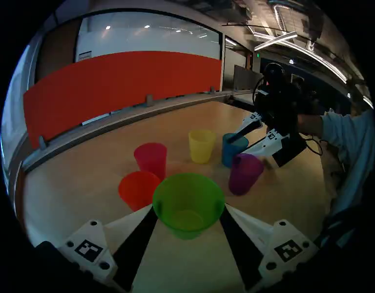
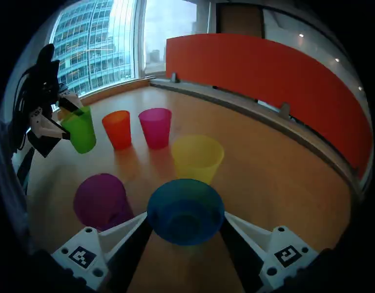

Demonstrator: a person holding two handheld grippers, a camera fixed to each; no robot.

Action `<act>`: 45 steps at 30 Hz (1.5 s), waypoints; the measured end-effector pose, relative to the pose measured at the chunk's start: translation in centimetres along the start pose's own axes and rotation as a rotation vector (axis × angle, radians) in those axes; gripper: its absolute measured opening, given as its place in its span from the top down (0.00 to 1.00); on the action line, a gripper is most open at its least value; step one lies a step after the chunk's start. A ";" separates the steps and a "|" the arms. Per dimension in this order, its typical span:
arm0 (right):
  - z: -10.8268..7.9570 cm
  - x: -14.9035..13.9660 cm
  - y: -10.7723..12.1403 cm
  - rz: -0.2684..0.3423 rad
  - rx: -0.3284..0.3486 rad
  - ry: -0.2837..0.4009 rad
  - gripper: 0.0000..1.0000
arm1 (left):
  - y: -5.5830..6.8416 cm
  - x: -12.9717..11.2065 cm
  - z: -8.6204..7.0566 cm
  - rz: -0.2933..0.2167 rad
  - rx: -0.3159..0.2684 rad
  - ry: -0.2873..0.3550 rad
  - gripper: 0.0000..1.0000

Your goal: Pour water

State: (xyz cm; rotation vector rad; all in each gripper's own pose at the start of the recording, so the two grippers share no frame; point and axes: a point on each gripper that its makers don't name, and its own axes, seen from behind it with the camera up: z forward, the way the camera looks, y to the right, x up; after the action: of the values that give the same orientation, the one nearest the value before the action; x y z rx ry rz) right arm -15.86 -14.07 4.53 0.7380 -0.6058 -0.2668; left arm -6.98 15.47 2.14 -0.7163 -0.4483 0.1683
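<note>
The left gripper (image 1: pixel 187 206) grips the green cup (image 1: pixel 188 195) by its sides, the right gripper (image 2: pixel 185 214) the blue cup (image 2: pixel 185 205), both over the worktop (image 2: pixel 285 195); thin, light plastic probably flexes and slips, so squeeze gently mid-wall

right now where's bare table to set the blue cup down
Bare table runs wide between the yellow cup and the rail. Crowded the other way from the blue cup: orange cup, pink cup, purple cup and green cup cluster.
</note>
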 end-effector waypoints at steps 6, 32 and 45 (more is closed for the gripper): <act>-0.2 0.0 0.0 0.016 0.006 0.009 0.11 | 0.1 -0.1 -0.2 0.001 0.004 0.001 0.14; -8.3 7.8 -0.5 -0.017 -0.067 0.240 0.11 | 0.5 3.4 -2.3 -0.001 0.049 0.128 0.14; -11.5 12.2 -1.0 -0.019 -0.091 0.392 0.11 | 0.9 5.8 -2.8 -0.009 0.052 0.210 0.14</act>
State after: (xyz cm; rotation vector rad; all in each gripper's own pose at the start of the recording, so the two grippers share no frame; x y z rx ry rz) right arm 0.74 -13.73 2.29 0.6848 -0.2138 -0.1600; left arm -0.52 16.25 1.68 -0.6732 -0.2457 0.0943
